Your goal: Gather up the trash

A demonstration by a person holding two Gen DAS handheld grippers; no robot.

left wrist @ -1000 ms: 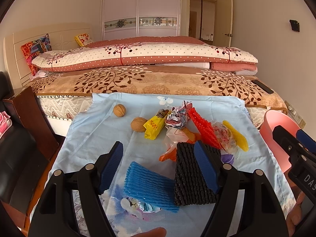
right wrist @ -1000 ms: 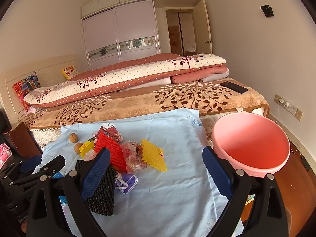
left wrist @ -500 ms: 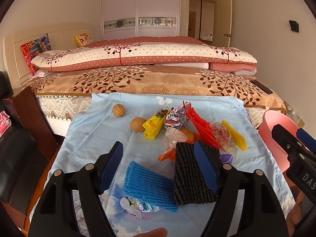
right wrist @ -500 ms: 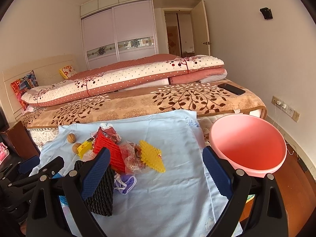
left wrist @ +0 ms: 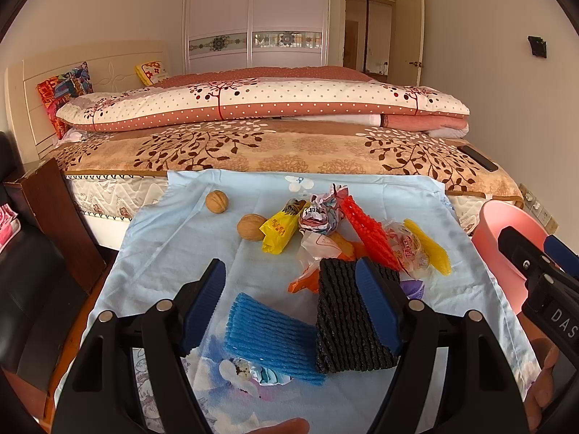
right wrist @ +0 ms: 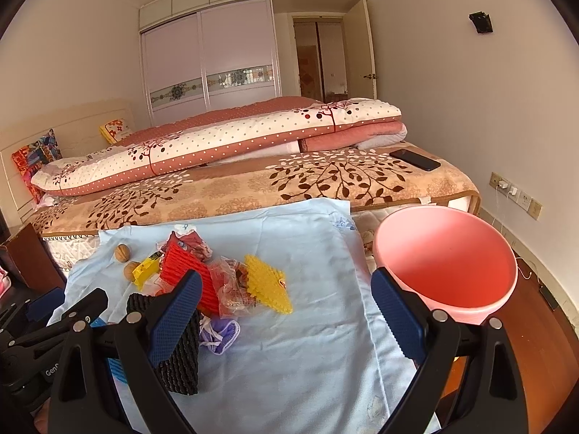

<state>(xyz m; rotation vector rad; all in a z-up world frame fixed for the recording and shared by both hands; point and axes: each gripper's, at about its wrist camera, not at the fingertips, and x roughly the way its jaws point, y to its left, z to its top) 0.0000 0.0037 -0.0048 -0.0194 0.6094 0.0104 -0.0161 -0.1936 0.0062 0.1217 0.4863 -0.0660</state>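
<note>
Status: no trash collected yet; pink bin (right wrist: 447,253) shows empty and every piece lies on the light-blue cloth (right wrist: 307,347) over the desk.

Count on the cloth: black foam net (left wrist: 349,320) ×1, blue (left wrist: 269,332) ×1, red (left wrist: 369,233) ×1, yellow (right wrist: 267,284) ×1; walnuts (left wrist: 217,201) ×2; several crumpled wrappers, number unclear. My left hand-held gripper (left wrist: 289,302) and right hand-held gripper (right wrist: 286,313) both hover wide apart, holding nothing.

Pale blue cloth (left wrist: 181,249), pink bucket (right wrist: 445,253), foam nets — blue (left wrist: 267,332), black (left wrist: 343,318), red (left wrist: 369,231), yellow (right wrist: 266,284)
</note>
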